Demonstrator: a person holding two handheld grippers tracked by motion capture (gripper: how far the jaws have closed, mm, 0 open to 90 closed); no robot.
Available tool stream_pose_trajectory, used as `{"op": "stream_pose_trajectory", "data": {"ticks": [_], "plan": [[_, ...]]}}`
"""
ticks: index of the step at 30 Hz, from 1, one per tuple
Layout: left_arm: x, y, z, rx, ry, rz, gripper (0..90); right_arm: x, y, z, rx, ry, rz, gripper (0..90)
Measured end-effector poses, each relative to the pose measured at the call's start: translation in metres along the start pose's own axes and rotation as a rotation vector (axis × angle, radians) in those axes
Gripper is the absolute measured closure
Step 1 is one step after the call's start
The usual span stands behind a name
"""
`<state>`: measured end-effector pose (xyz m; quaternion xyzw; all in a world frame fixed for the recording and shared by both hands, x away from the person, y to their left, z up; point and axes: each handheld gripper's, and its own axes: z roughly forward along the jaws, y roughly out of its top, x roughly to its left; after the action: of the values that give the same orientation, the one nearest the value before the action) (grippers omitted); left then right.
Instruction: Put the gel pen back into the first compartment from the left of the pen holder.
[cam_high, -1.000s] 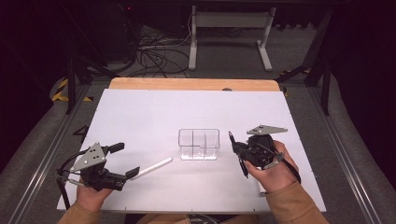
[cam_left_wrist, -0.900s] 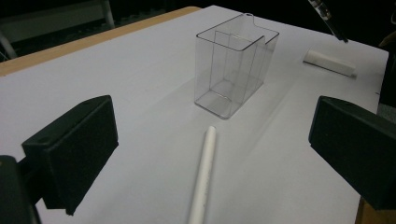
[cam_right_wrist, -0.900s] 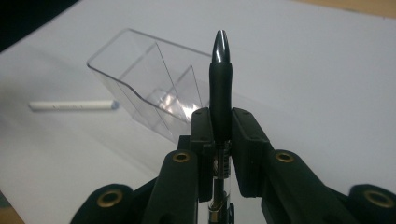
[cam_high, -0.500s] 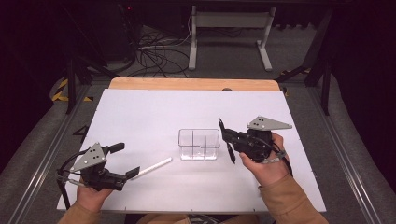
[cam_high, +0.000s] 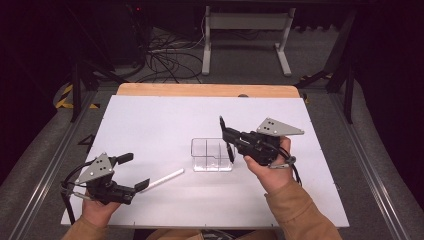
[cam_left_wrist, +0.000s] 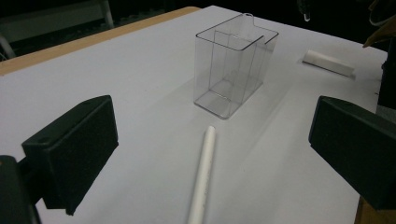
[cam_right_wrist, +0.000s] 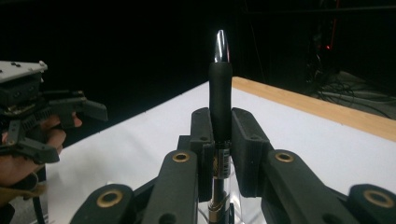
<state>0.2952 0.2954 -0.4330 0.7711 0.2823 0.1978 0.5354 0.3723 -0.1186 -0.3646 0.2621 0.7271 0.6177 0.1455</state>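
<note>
we have the right gripper (cam_high: 227, 142) clamped on a black pen (cam_right_wrist: 220, 100), pen upright between its jaws, just beside the clear box (cam_high: 212, 155). our left gripper (cam_high: 131, 172) sits wide open, holding nothing, the white stick (cam_left_wrist: 203, 175) lying on the tabletop (cam_high: 150, 125) between its jaws.

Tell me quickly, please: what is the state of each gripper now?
Left gripper: open, holding nothing; a white stick lies before it.
Right gripper: shut on a black pen.
</note>
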Motion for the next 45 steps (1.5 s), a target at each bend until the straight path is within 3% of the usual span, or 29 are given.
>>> {"op": "stream_pose_trajectory", "data": {"ticks": [6, 16, 45], "plan": [[0.0, 0.0, 0.0, 0.003, 0.002, 0.003, 2.2, 0.001, 0.001, 0.011, -0.03, 0.046, 0.006, 80.0], [0.001, 0.0, 0.0, 0.005, 0.004, 0.013, 2.2, 0.002, 0.001, 0.025, -0.078, 0.072, -0.023, 80.0], [0.001, -0.001, 0.002, 0.014, -0.004, 0.012, 2.2, 0.008, -0.007, 0.074, -0.097, 0.078, -0.07, 79.8]]}}
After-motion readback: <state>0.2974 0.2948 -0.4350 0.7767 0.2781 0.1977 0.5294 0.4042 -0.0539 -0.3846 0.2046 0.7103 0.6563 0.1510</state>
